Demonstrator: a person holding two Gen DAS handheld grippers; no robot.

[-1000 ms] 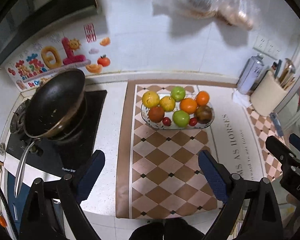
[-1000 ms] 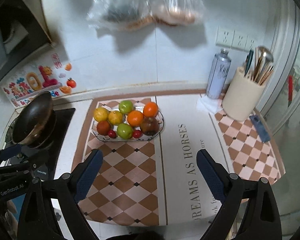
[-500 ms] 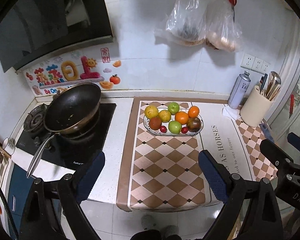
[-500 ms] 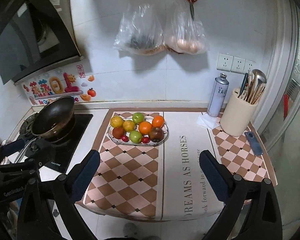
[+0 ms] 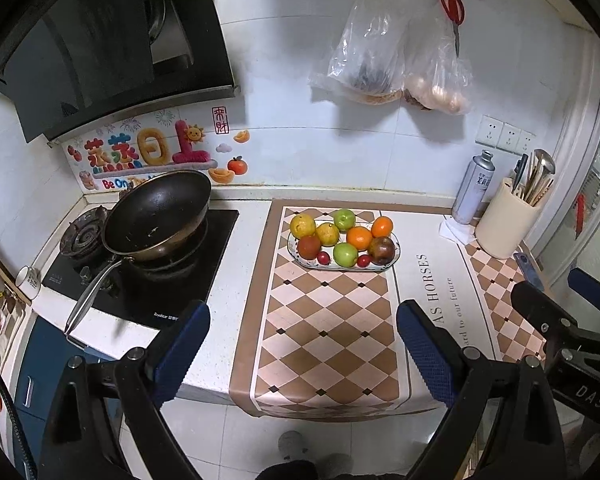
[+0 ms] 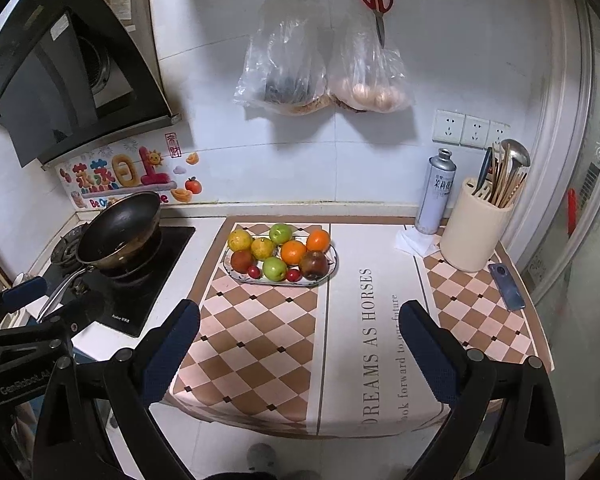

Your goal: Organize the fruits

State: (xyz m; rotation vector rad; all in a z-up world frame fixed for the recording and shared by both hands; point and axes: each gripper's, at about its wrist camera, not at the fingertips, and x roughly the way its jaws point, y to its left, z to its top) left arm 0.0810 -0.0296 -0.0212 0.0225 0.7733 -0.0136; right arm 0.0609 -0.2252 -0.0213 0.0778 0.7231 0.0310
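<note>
An oval glass plate [image 5: 394, 258] [image 6: 333, 264] sits at the back of the checkered counter mat and holds several fruits: oranges [image 5: 359, 237] [image 6: 293, 251], green apples [image 5: 345, 254] [image 6: 275, 268], yellow citrus [image 5: 302, 225], a dark red fruit [image 5: 381, 250] and small red ones. My left gripper [image 5: 303, 350] is open and empty, held back in front of the counter edge. My right gripper [image 6: 300, 346] is open and empty, also well short of the plate. Each gripper shows at the edge of the other's view.
A black wok [image 5: 158, 214] stands on the stove at left. A spray can [image 6: 436, 192], a cream utensil holder [image 6: 474, 236] and a phone [image 6: 506, 286] are at the right. Plastic bags [image 6: 320, 64] and scissors hang on the wall.
Both grippers have pulled back and up from the counter; the plate looks smaller and farther, and more wall and floor show. Both stayed open.
</note>
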